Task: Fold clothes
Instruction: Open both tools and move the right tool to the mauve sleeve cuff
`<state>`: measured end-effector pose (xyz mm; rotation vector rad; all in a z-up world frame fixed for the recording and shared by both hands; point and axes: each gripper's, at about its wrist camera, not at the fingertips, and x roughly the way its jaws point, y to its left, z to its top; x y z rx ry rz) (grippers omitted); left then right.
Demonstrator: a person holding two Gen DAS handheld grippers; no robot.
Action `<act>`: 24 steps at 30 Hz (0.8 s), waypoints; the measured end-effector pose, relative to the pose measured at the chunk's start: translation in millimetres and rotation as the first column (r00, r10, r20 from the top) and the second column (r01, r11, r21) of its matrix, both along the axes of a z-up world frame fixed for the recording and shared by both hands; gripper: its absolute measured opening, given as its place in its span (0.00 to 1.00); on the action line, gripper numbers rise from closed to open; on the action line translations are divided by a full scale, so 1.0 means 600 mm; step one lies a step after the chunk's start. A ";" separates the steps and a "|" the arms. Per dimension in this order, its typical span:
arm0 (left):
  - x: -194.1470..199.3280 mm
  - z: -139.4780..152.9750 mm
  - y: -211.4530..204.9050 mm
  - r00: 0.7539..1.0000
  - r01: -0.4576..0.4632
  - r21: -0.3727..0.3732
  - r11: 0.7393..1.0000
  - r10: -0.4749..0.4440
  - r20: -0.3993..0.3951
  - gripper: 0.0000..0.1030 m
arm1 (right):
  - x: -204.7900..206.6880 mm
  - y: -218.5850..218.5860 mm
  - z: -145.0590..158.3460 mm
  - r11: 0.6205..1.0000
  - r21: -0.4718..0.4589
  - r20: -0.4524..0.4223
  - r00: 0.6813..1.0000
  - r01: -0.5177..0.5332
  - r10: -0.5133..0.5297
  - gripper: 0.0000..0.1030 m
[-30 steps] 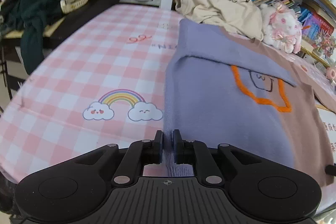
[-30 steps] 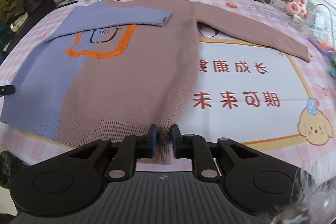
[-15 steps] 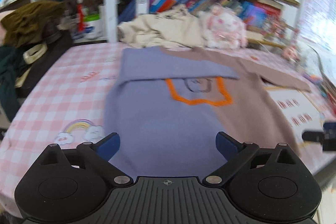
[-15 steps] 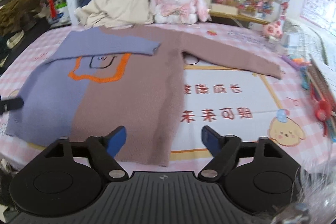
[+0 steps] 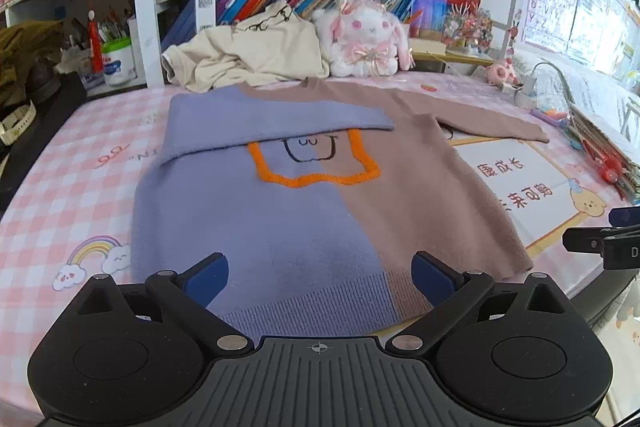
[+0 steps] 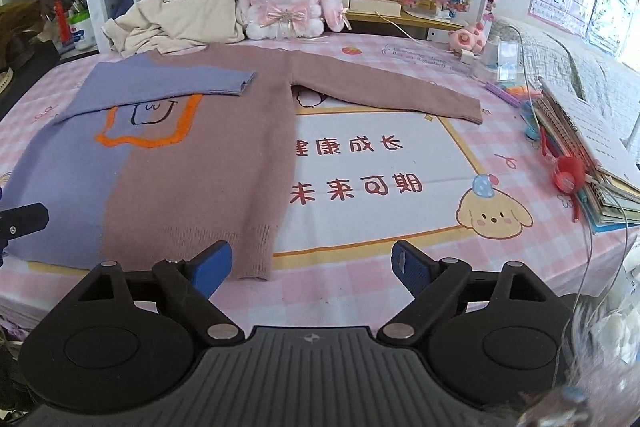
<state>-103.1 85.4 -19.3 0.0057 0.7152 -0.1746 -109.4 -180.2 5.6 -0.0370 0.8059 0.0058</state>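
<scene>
A half purple, half brown sweater (image 5: pixel 304 211) with an orange outline lies flat on the pink checked table; it also shows in the right wrist view (image 6: pixel 192 171). Its purple sleeve (image 5: pixel 276 119) is folded across the chest. Its brown sleeve (image 6: pixel 384 91) stretches out flat to the right. My left gripper (image 5: pixel 320 277) is open and empty, just above the sweater's near hem. My right gripper (image 6: pixel 310 263) is open and empty, near the hem's brown corner; part of it shows in the left wrist view (image 5: pixel 600 247).
A cream garment (image 6: pixel 180 19) and a plush bunny (image 6: pixel 284 3) sit at the table's back edge under bookshelves. Notebooks, pens and a red toy (image 6: pixel 576 155) lie along the right edge. Dark clothes (image 5: pixel 24 59) pile up at far left.
Both grippers have let go of the sweater's hem, opened wide and pulled back and up. The sweater lies still.
</scene>
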 end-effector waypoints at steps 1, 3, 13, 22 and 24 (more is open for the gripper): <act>0.003 -0.001 -0.002 1.000 -0.006 0.000 1.000 0.006 -0.004 0.97 | 0.002 -0.002 -0.001 1.000 0.002 -0.002 1.000 -0.002 0.002 0.84; 0.009 -0.001 -0.006 1.000 -0.021 0.001 1.000 0.021 -0.006 0.97 | 0.010 -0.008 -0.003 1.000 0.007 -0.005 1.000 -0.008 0.008 0.84; 0.054 -0.007 -0.056 0.990 -0.132 0.028 0.991 0.133 -0.036 0.97 | 0.097 -0.079 -0.021 0.996 0.074 -0.026 0.998 -0.048 0.050 0.84; 0.103 -0.014 -0.128 0.919 -0.390 0.026 0.921 0.391 -0.050 0.97 | 0.235 -0.203 -0.035 0.986 0.125 -0.060 0.991 -0.108 0.117 0.84; 0.106 -0.017 -0.143 0.893 -0.446 0.017 0.895 0.446 -0.054 0.97 | 0.266 -0.232 -0.040 0.984 0.131 -0.065 0.989 -0.122 0.132 0.84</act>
